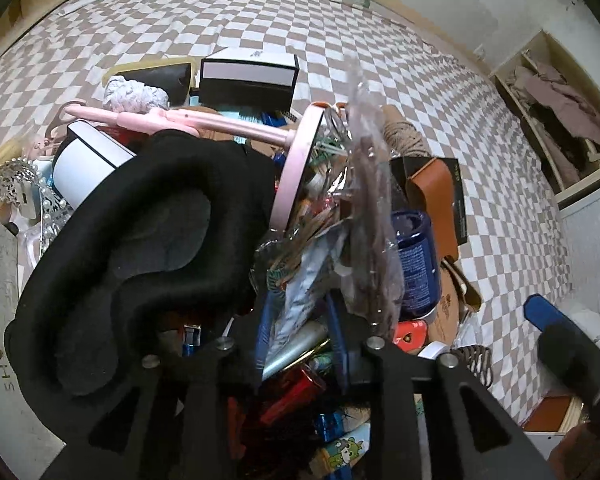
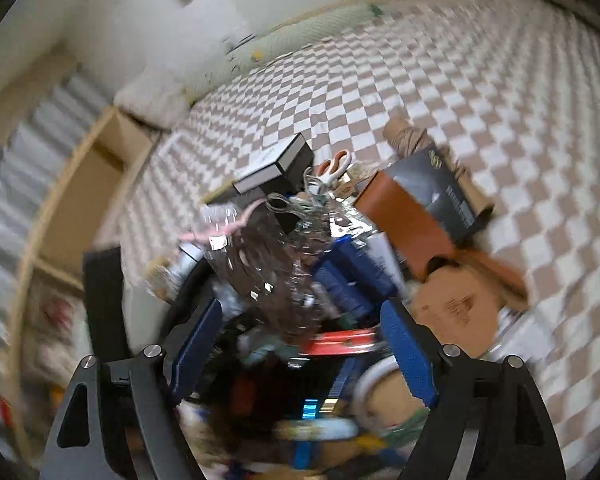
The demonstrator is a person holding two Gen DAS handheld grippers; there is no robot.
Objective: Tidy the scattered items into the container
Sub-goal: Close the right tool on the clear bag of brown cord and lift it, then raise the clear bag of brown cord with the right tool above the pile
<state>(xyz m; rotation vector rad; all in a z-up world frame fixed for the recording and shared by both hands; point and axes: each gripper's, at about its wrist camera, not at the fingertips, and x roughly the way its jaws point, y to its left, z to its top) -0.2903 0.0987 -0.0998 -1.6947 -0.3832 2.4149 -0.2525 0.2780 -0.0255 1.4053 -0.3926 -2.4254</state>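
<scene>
My left gripper hangs over a heap of items in the container and is shut on a clear plastic packet that stands up between its blue pads. A black padded eye mask lies draped at the left of the heap. A pink mirror on a stand, a blue jar and black-and-white boxes sit in the pile. My right gripper is open, its blue pads wide apart above the same heap. The clear packet shows ahead of it. The right wrist view is blurred.
The heap rests on a bed with a brown-and-white checkered sheet. A brown leather case on a black box and orange scissors lie at the far side. A cupboard with clothes stands right; wooden shelves left.
</scene>
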